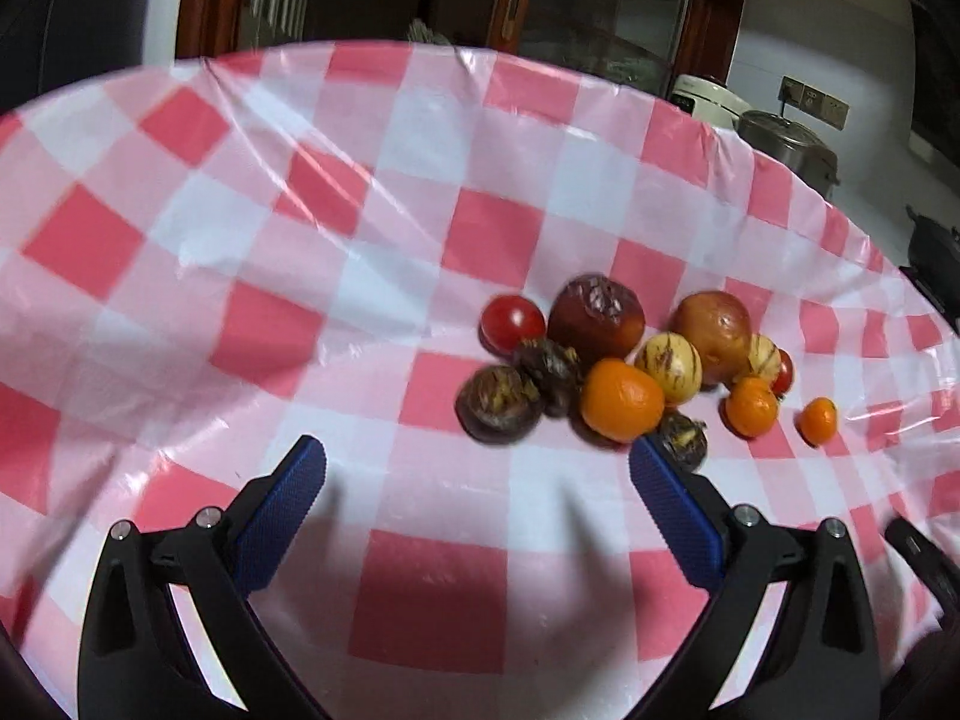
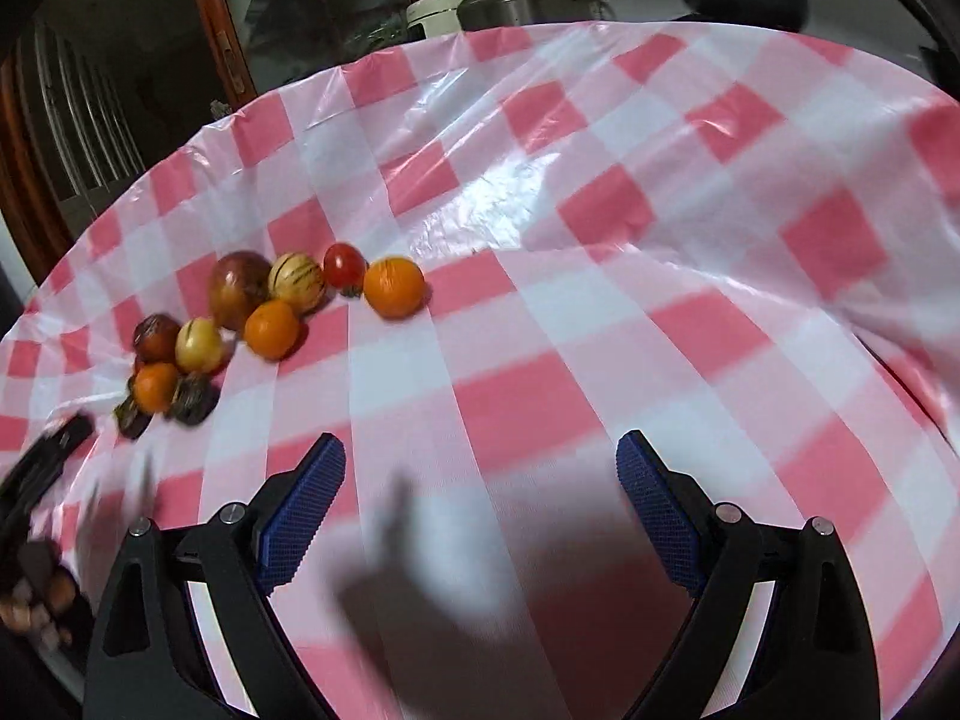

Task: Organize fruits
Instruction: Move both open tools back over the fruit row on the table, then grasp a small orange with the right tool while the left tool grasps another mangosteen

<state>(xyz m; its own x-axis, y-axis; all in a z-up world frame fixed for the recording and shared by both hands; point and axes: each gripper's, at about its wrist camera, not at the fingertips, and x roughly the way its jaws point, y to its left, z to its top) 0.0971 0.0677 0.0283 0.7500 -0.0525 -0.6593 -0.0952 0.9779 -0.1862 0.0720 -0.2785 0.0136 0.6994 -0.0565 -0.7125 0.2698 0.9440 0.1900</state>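
Left wrist view: the left gripper (image 1: pixel 477 459) with blue ribbed pads is spread wide & holds nothing, above the pink-and-white checked plastic tablecloth (image 1: pixel 240 228). The fruit pile lies just ahead, right of centre: a round orange mandarin (image 1: pixel 622 399) near the right pad, a dark purple wrinkled fruit (image 1: pixel 498 403), a red cherry tomato (image 1: pixel 512 319).

Right wrist view: the right gripper (image 2: pixel 481 459) is also spread, empty. The fruits are well apart, far left; another orange mandarin (image 2: pixel 393 286) sits at the pile's right edge.

Dim indoor light, glare on tablecloth (image 2: pixel 480 198), motion blur, fisheye edges, dark shadows
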